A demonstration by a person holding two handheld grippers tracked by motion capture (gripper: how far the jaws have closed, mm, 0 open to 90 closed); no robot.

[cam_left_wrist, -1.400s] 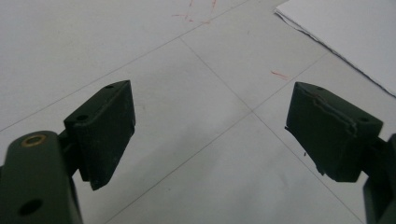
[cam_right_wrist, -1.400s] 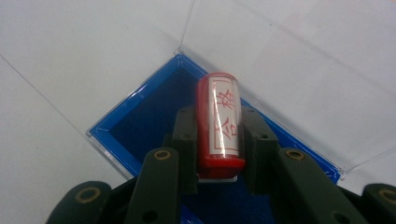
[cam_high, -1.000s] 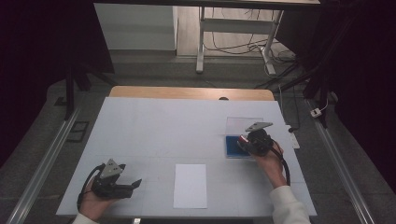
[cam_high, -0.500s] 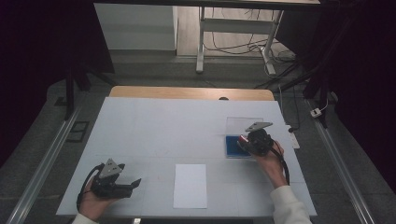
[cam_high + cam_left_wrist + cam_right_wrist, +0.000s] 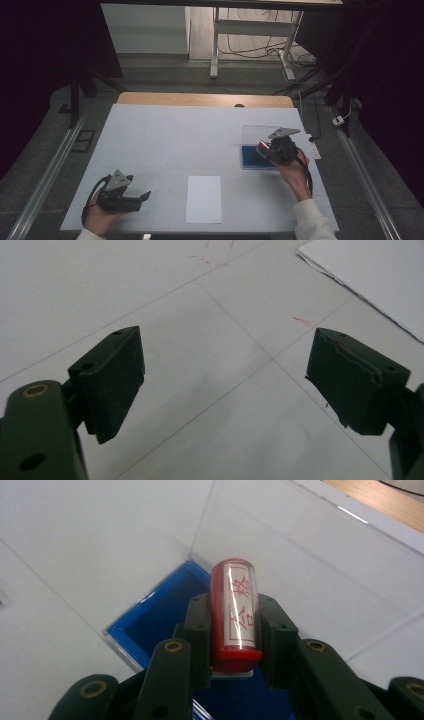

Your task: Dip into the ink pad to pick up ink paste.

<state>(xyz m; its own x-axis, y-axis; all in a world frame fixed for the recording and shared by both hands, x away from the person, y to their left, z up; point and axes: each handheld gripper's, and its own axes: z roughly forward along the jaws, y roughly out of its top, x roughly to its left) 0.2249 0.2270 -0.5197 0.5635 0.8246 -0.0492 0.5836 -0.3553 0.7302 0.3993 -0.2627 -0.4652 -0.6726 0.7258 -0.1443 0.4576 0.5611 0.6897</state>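
My right gripper (image 5: 263, 148) (image 5: 234, 630) is shut on a red cylindrical stamp (image 5: 234, 612) with red characters on its clear side. It holds the stamp (image 5: 261, 146) just above a blue ink pad (image 5: 251, 157) (image 5: 152, 622) at the right of the table. The pad sits in a clear case whose lid (image 5: 256, 133) stands open behind it. My left gripper (image 5: 141, 198) (image 5: 222, 375) rests low at the front left, open, with nothing between its fingers. A white sheet of paper (image 5: 204, 198) (image 5: 380, 280) lies at the front middle, to the right of the left gripper.
A white cover (image 5: 175, 140) spreads over the table, with a strip of wood (image 5: 200, 99) showing at the far edge. Faint red marks (image 5: 215, 255) dot the surface near the left gripper. Metal rails (image 5: 45, 175) run along both sides on the floor.
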